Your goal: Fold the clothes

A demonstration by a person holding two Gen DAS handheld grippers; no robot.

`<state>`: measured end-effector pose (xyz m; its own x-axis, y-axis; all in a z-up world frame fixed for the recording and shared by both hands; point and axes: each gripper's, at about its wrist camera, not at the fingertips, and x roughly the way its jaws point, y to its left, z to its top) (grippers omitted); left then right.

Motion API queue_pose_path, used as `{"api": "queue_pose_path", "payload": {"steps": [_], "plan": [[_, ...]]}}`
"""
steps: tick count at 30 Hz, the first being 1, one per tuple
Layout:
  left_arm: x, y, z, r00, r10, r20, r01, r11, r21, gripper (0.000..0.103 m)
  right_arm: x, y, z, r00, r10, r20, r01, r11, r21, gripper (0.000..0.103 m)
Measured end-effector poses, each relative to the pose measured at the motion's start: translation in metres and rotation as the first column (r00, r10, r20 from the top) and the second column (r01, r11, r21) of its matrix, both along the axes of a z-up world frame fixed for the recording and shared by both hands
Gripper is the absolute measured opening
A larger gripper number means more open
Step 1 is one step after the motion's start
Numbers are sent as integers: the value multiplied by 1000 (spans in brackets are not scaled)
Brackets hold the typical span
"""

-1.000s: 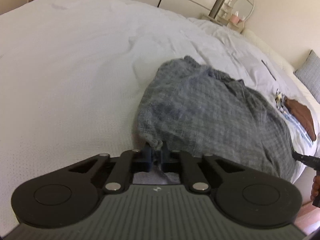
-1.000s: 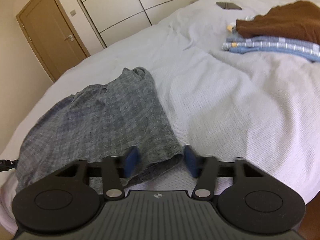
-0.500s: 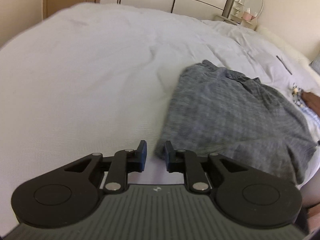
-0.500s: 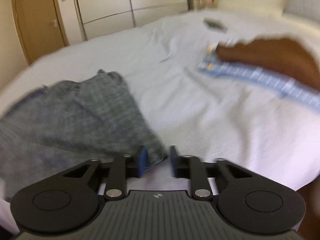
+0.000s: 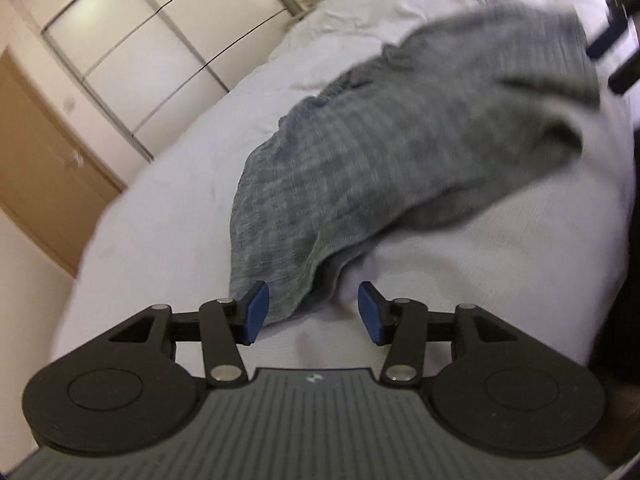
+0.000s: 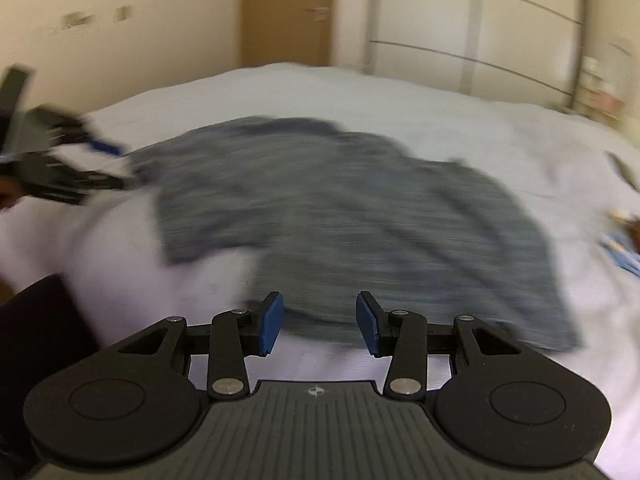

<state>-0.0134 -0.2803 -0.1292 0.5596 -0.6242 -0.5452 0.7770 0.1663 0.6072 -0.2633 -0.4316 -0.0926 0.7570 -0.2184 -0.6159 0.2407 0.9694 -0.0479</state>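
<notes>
A grey checked garment [image 5: 400, 152] lies spread on the white bed [image 5: 160, 208], blurred by motion. My left gripper [image 5: 313, 314] is at its near corner and its jaws are opening; the corner lies just inside the left pad, and neither pad presses on it. In the right wrist view the same garment [image 6: 340, 208] stretches across the bed, and my right gripper [image 6: 320, 324] stands open at its near hem with nothing gripped. Each gripper shows in the other's view: the right gripper [image 5: 612, 40] at the far right, the left gripper [image 6: 68, 160] at the far left.
A small stack of folded clothes [image 6: 628, 240], brown over blue stripes, sits at the right edge of the bed. White wardrobe doors [image 5: 152, 40] and a wooden door [image 6: 286, 12] stand beyond the bed. The bed's near edge drops off just below both grippers.
Both grippers have let go of the garment's corners and their jaws have spread. Both hands have swung sideways and rolled. The garment now lies flatter on the bed.
</notes>
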Motion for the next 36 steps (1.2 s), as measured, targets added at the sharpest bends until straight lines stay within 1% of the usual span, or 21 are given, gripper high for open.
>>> {"api": "queue_pose_path", "payload": {"steps": [3,6,7,9,10,12,13,14,15,16,17,18,20,22,25,28,29,30,32,34,36], "plan": [[3,0,-16,988,-56,147,47,997,63,46,20,33,-3,994,107,-21,-109,991,-84,48],[9,-4,-23,973,-120,197,104,991,87,46,44,60,-11,979,189,-73,-201,952,-231,48],[10,-6,-25,967,-141,213,123,988,99,44,51,66,-14,973,211,-97,-230,933,-277,49],[12,-10,-29,957,-169,237,144,982,120,37,64,74,-25,956,247,-157,-289,884,-369,55],[15,-13,-29,959,-170,225,144,982,125,23,71,77,-30,947,262,-188,-318,854,-412,56],[21,-17,-27,965,-164,205,141,983,121,3,79,82,-39,928,288,-238,-370,794,-483,57],[24,-18,-25,968,-159,196,139,984,114,2,81,83,-42,920,300,-252,-389,768,-508,57],[26,-20,-23,969,-158,190,140,985,105,2,83,83,-44,917,307,-257,-399,750,-528,54],[28,-20,-20,972,-156,178,141,985,96,1,85,83,-45,914,311,-259,-404,734,-545,47],[28,-19,-17,973,-156,172,142,986,89,1,87,82,-45,913,315,-259,-408,727,-553,42],[28,-16,-13,972,-158,175,145,986,85,1,89,81,-45,912,319,-258,-410,723,-556,29],[28,-12,-9,971,-159,178,147,986,80,1,90,80,-44,912,320,-257,-410,734,-541,1],[23,-2,0,972,-156,177,146,987,71,1,88,78,-38,915,312,-256,-401,770,-496,3],[18,7,7,972,-154,175,145,987,64,1,80,83,-32,913,328,-242,-406,778,-480,3],[15,5,-2,980,-138,144,124,987,98,2,76,84,-32,914,331,-233,-404,797,-450,4],[14,5,-9,987,-101,125,86,989,120,4,77,79,-38,917,323,-235,-394,825,-404,8],[14,8,-9,989,-85,117,72,991,116,5,71,81,-36,919,324,-223,-389,833,-394,15],[13,13,-7,992,-64,105,53,993,103,5,64,80,-33,923,327,-202,-382,843,-378,26],[10,22,-2,996,-24,81,17,997,76,5,50,72,-26,934,319,-161,-356,868,-347,37],[-3,30,7,998,-14,63,12,999,35,5,35,58,-20,957,263,-120,-288,899,-328,37],[-20,31,17,997,-36,65,36,999,3,5,19,38,-18,983,161,-88,-181,930,-321,37]]}}
